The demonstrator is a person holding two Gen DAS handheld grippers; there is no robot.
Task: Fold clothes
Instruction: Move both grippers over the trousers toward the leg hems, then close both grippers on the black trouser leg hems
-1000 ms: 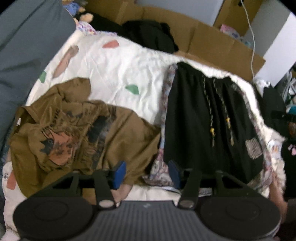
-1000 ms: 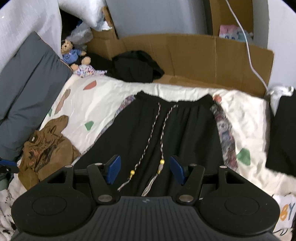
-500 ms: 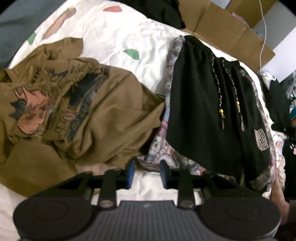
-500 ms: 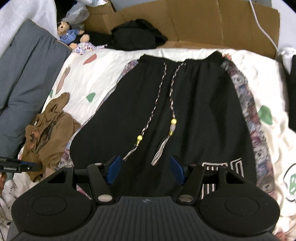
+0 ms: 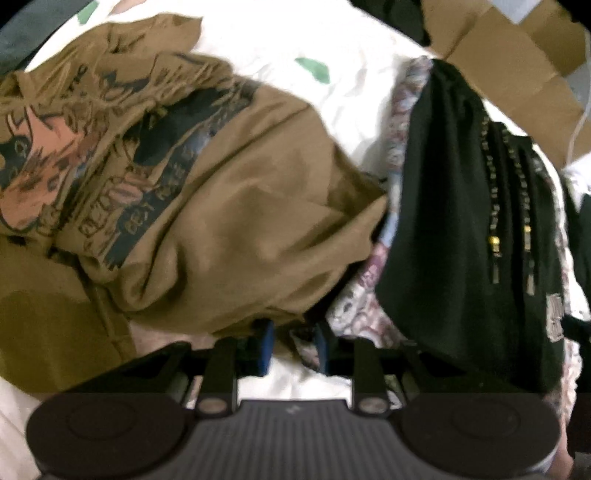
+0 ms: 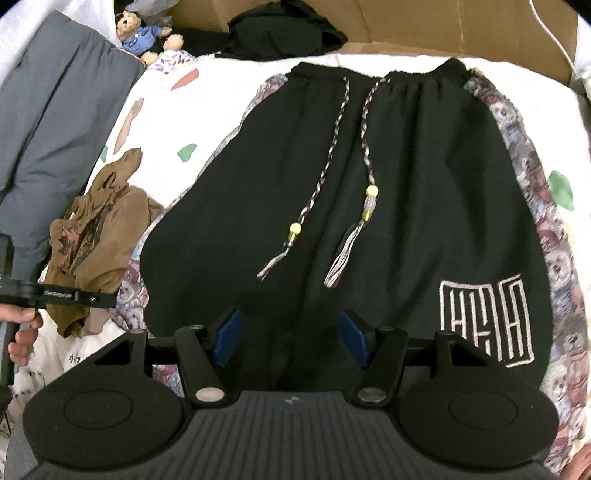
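Observation:
Black shorts (image 6: 388,177) with bear-print side panels, braided drawstrings and a white logo lie flat on the white bedsheet (image 6: 159,122). My right gripper (image 6: 290,341) hovers open over their near hem with nothing between its fingers. In the left wrist view the shorts (image 5: 461,206) lie to the right. Their printed hem corner (image 5: 351,310) reaches between the fingers of my left gripper (image 5: 293,345), which stand a narrow gap apart, low on the sheet. A crumpled brown printed T-shirt (image 5: 207,192) lies just left of that corner, touching the shorts' edge. It shows in the right wrist view too, T-shirt (image 6: 103,236).
A grey cushion (image 6: 55,122) runs along the left side. A teddy bear (image 6: 138,29) and a black garment (image 6: 284,29) sit at the far end before cardboard walls (image 6: 461,29). A hand (image 6: 22,332) holds the left gripper at the left edge.
My left gripper dropped toward the shorts' printed hem corner and its fingers narrowed. The right gripper moved forward and lower over the shorts, still open.

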